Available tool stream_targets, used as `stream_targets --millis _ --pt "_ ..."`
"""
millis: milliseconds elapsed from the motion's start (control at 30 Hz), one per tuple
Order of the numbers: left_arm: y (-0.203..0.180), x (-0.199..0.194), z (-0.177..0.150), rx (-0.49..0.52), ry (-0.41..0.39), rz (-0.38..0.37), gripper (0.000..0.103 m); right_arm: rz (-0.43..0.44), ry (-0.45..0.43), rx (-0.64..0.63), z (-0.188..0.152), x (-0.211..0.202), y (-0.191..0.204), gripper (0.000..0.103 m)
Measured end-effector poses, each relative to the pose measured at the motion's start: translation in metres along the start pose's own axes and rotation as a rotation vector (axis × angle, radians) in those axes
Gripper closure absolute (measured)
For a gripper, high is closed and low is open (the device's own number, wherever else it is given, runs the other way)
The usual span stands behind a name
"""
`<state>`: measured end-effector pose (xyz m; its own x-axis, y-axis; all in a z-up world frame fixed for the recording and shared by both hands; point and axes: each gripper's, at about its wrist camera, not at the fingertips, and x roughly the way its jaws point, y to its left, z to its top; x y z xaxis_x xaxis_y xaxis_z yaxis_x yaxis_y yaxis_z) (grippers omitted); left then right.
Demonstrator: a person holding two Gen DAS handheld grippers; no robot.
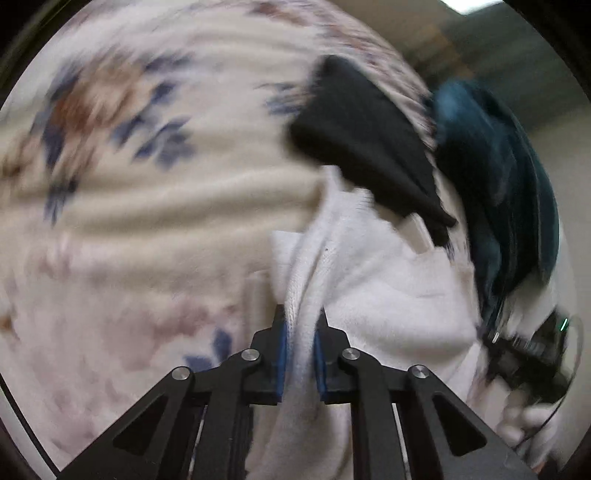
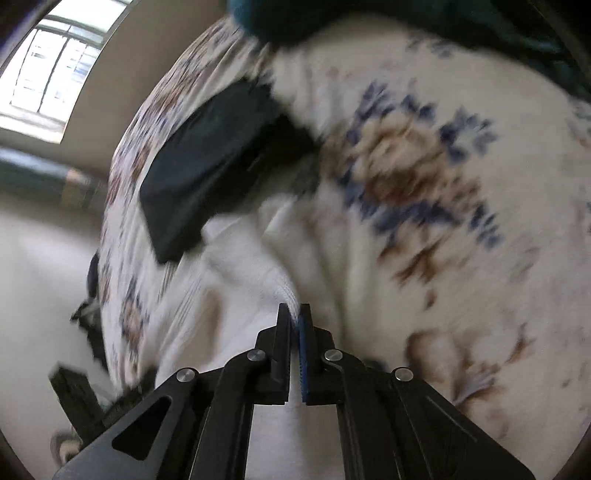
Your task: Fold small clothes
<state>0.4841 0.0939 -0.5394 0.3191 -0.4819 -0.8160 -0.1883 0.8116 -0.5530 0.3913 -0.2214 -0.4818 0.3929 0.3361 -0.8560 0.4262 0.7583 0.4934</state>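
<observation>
A small white knitted garment (image 1: 388, 291) lies rumpled on a floral blanket (image 1: 155, 206). My left gripper (image 1: 301, 314) is shut on a thick ribbed edge of it, which runs between the blue pads. In the right wrist view the same white garment (image 2: 243, 266) lies just ahead, and my right gripper (image 2: 294, 310) is shut on a thin corner of its edge. A folded black garment (image 1: 362, 147) lies beyond the white one, also visible as the black garment (image 2: 210, 166) at the left of the right wrist view.
A dark teal cloth heap (image 1: 506, 177) lies at the blanket's right edge, seen as the teal cloth (image 2: 406, 18) at the top of the right view. The floral blanket (image 2: 424, 184) spreads to the right. A window (image 2: 55, 62) and floor (image 2: 40, 277) show beyond the bed edge.
</observation>
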Motion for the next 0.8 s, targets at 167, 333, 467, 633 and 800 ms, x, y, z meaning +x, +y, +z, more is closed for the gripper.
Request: stream_targets --millis 167,333,467,633,800 --pt "-0.001 -0.001 0.014 -0.037 0.068 -0.046 0.089 -0.11 0.182 -0.025 0.013 0.044 -0.008 0.099" --pt "-0.05 -0.002 0.035 0.2 0.054 -0.011 0.043 -0.06 0.19 0.006 0.032 0.038 -0.013 0.069" --pt "-0.086 0.041 0.054 0.386 0.117 0.07 0.044 -0.008 0.146 -0.043 0.056 0.033 -0.002 0.051" --pt "-0.116 0.065 0.054 0.558 0.098 0.134 0.098 -0.046 0.253 -0.243 0.064 0.066 0.038 0.064" --pt "-0.087 0.025 0.07 0.407 -0.045 0.123 0.099 -0.136 0.127 -0.342 0.066 0.047 0.059 0.099"
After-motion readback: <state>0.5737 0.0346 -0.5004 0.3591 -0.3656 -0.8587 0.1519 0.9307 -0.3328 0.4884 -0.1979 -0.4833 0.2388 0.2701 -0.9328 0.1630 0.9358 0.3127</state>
